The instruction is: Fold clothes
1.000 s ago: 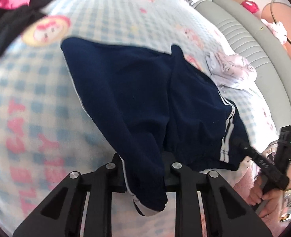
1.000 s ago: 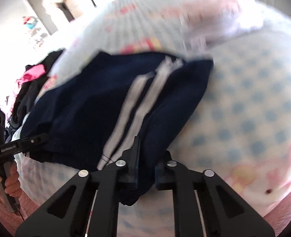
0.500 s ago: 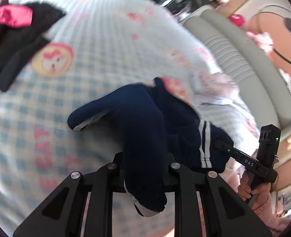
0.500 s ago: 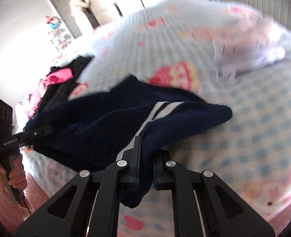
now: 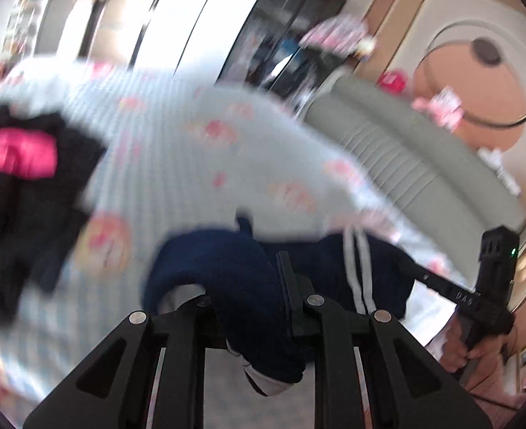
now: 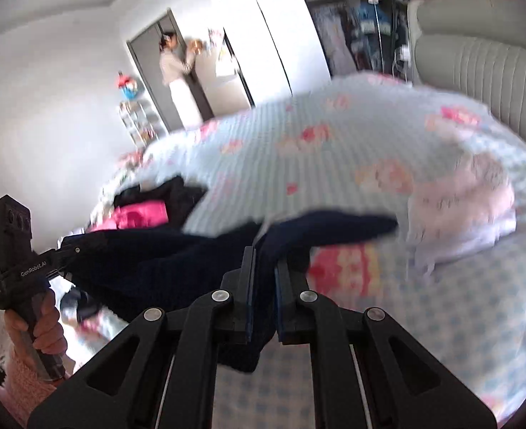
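Where clothes lie: checked bedspread (image 6: pixel 334 178), grey headboard (image 6: pixel 477 68).

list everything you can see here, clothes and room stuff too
navy shorts: 1, white side stripes, held up over the bed
bedspread: 1, pale blue check, pink prints
black and pink clothes pile: 1, far bed edge
pale pink garment: 1, near headboard
headboard: 1, grey, padded
person: 1, light clothes, at doorway
left tool: black, clamped on shorts
right tool: black, clamped on shorts
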